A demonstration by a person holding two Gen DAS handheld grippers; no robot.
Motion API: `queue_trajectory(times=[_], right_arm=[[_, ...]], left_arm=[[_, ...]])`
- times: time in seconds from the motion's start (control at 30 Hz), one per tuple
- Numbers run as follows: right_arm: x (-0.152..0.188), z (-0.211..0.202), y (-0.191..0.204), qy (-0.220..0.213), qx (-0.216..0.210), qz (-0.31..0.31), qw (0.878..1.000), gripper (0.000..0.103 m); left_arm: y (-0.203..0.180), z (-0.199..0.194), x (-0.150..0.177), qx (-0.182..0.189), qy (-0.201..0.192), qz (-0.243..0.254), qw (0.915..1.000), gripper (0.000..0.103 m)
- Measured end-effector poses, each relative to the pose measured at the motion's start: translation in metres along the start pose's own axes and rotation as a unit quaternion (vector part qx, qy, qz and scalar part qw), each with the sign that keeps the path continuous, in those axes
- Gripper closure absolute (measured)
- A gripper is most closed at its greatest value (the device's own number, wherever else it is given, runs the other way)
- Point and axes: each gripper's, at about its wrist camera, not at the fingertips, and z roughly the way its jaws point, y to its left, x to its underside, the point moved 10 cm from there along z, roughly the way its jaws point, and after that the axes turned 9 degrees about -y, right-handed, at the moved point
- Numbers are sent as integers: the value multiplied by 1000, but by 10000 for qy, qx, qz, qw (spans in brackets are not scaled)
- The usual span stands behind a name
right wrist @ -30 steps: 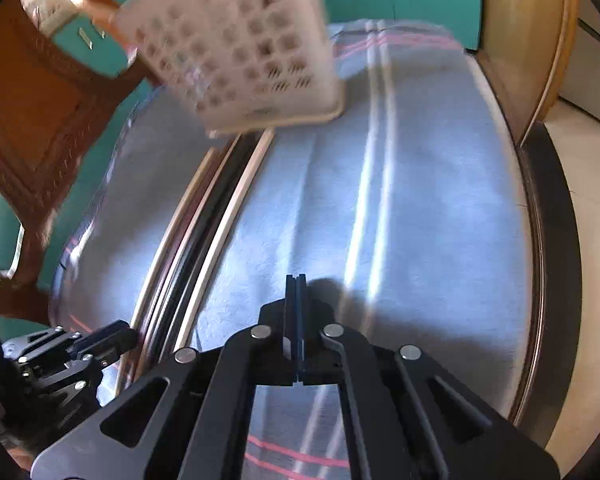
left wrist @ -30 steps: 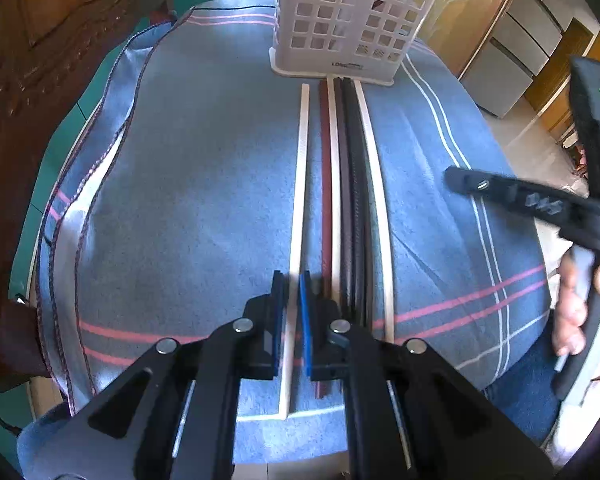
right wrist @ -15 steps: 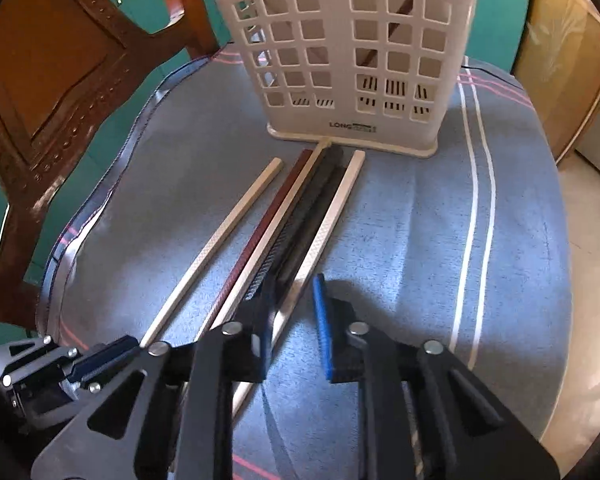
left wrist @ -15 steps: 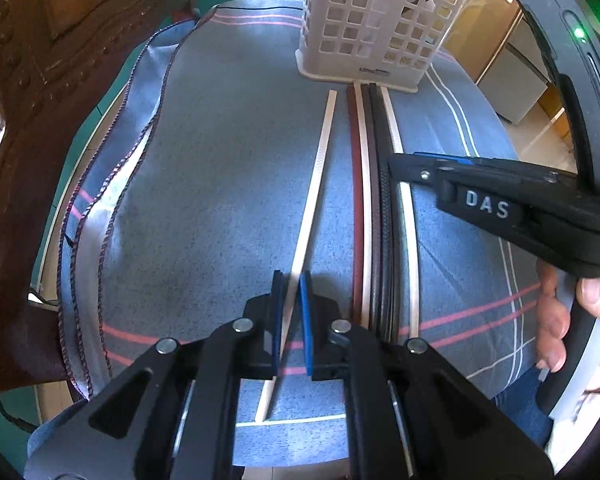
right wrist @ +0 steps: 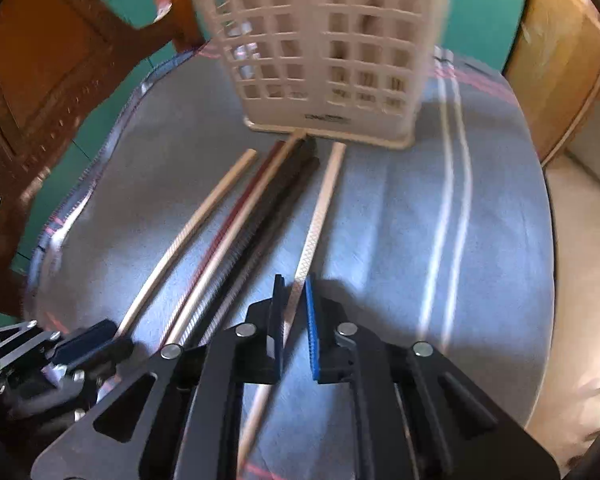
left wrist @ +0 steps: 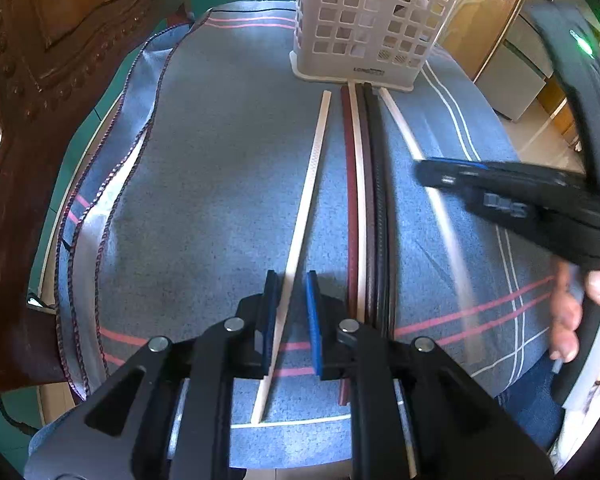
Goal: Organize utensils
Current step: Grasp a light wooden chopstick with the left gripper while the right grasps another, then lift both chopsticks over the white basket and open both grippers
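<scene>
Several long chopsticks lie on a blue cloth, pointing at a white lattice utensil holder at the far end, also seen in the right wrist view. My left gripper is open, its pads on either side of a pale chopstick that lies apart on the left. My right gripper is open around the rightmost pale chopstick. Between them lies a bundle of red, pale and black chopsticks. The right gripper also shows in the left wrist view, low over the cloth.
A carved wooden chair stands at the left of the table. The blue striped cloth covers a round table whose edge drops off on the right. Cabinets and floor lie beyond on the right.
My left gripper has opened a little around its pale chopstick. My right gripper swung in from the right, opened, and now straddles the rightmost pale chopstick, which has shifted away from the bundle.
</scene>
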Motion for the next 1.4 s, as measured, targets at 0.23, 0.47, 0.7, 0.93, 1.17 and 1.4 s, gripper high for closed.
queue_trajectory(times=[0.23,0.47,0.7,0.93,1.17,1.4], right_arm=[[34,-37,-52,71,-256,433,9987,96],[16,-23,-57,6,102,189,9998,75],[-10,26,-40,160,534,-62,9984,74],[-17,28,-41,162,531,-98,9984,74],[-18,32,-33,134,638,-228,9976,74],[-18,32,-12,114,388,-219,9989,97]], left_arm=[[-5,-3,-5,118,28,197,9997,88],[-6,26,-53,-91,53,513,9986,82],[-12,46,-80,-152,227,761,9967,82],[-25,41,-88,254,156,798,9964,77],[-21,61,-86,-12,306,737,9968,76],[-26,70,-96,-64,315,900,9954,96]])
